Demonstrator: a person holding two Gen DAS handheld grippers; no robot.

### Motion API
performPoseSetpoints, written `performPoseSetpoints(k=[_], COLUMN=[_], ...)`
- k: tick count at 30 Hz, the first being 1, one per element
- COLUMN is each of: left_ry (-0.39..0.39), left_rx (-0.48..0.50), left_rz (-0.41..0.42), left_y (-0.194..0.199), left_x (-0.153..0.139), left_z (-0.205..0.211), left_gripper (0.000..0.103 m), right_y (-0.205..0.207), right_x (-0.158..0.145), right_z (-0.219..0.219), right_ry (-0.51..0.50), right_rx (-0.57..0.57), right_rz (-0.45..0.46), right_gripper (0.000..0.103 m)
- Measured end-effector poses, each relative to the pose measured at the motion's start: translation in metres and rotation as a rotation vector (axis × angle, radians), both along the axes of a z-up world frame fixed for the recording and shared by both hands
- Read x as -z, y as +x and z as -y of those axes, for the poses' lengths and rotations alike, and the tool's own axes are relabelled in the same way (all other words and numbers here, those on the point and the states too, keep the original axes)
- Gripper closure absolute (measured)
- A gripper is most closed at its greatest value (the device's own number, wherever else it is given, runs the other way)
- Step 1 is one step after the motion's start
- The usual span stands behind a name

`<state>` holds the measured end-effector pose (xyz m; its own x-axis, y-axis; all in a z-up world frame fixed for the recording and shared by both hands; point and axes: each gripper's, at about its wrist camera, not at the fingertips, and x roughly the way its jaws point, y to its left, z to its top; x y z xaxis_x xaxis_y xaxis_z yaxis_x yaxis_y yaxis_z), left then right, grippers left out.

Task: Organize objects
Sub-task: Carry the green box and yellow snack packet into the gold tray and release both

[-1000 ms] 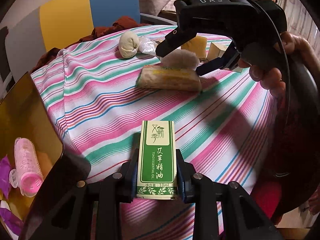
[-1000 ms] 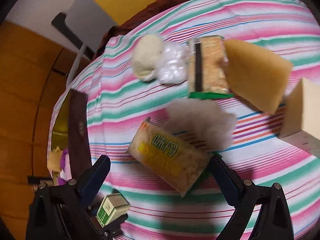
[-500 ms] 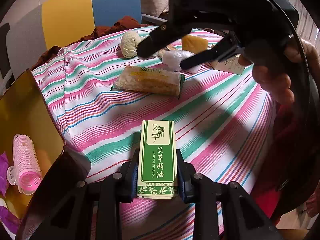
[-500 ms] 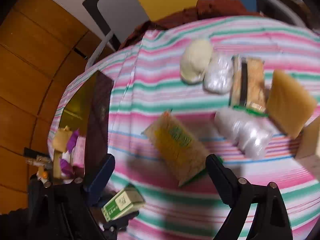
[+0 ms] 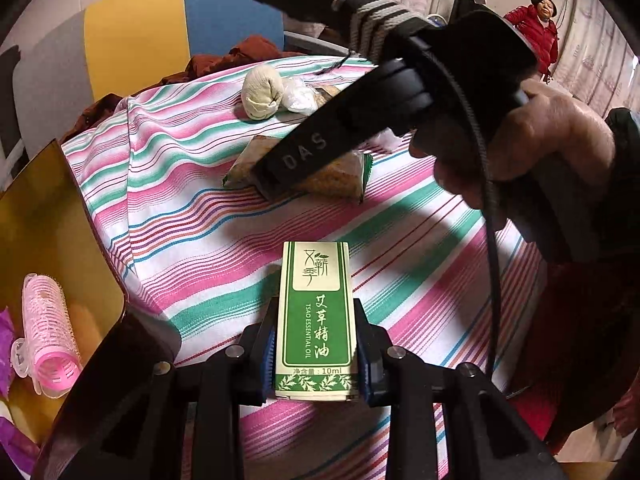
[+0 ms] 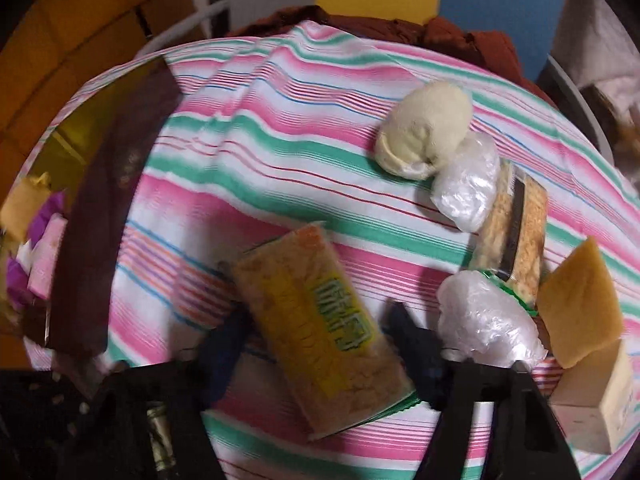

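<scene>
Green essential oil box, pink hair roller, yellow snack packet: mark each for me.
green essential oil box (image 5: pixel 316 320), left wrist view, middle of its printed front face.
pink hair roller (image 5: pixel 48 340), left wrist view, middle of its ribbed barrel.
yellow snack packet (image 6: pixel 320 328), right wrist view, centre of the wrapper, beside the green lettering.

A striped cloth (image 5: pixel 208 216) in pink, green and white covers the table across the middle of the frame. Behind it, at the upper left, stands a chair back (image 5: pixel 160 28) in grey, yellow and blue panels, with a rust-brown garment (image 5: pixel 244 54) heaped at its foot. At the upper right a person in a red coat (image 5: pixel 536 32) stands before pale curtains (image 5: pixel 592 56).
</scene>
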<state>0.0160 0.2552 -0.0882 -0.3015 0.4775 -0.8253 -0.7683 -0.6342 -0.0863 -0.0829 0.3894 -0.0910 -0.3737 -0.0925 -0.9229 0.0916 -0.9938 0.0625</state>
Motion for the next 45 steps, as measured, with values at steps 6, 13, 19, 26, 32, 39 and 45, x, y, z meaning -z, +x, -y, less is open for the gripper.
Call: performPoseSetpoints(k=[6, 13, 19, 26, 32, 39, 45], left_ry=[0.024, 0.138, 0.169, 0.172, 0.122, 0.095, 0.116], left_rx=[-0.004, -0.081, -0.274, -0.509, -0.694, -0.811, -0.828], left_rz=[-0.021, -0.100, -0.122, -0.171, -0.206, -0.227, -0.235], left_y=[0.009, 0.011, -0.021, -0.062, -0.098, -0.120, -0.111], left_x=[-0.015, -0.073, -0.096, -0.108, -0.109, -0.111, -0.114], left_z=[0.004, 0.036, 0.090, 0.160, 0.207, 0.239, 0.249], left_gripper=[0.073, 0.073, 0.073, 0.072, 0.072, 0.059, 0.054], right_y=[0.002, 0.005, 0.019, 0.024, 0.013, -0.015, -0.018], right_x=[-0.005, -0.024, -0.049, -0.084, -0.101, -0.089, -0.084], right_z=[-0.013, -0.032, -0.013, 0.048, 0.120, 0.183, 0.209], right_ry=[-0.065, -0.181, -0.260, -0.304, -0.307, -0.335, -0.330], right_rx=[0.025, 0.094, 0.126, 0.068, -0.034, -0.085, -0.122], right_rz=[-0.001, -0.080, -0.142, -0.215, -0.237, -0.178, -0.174], right_gripper=[0.053, 0.053, 0.053, 0.053, 0.053, 0.051, 0.048])
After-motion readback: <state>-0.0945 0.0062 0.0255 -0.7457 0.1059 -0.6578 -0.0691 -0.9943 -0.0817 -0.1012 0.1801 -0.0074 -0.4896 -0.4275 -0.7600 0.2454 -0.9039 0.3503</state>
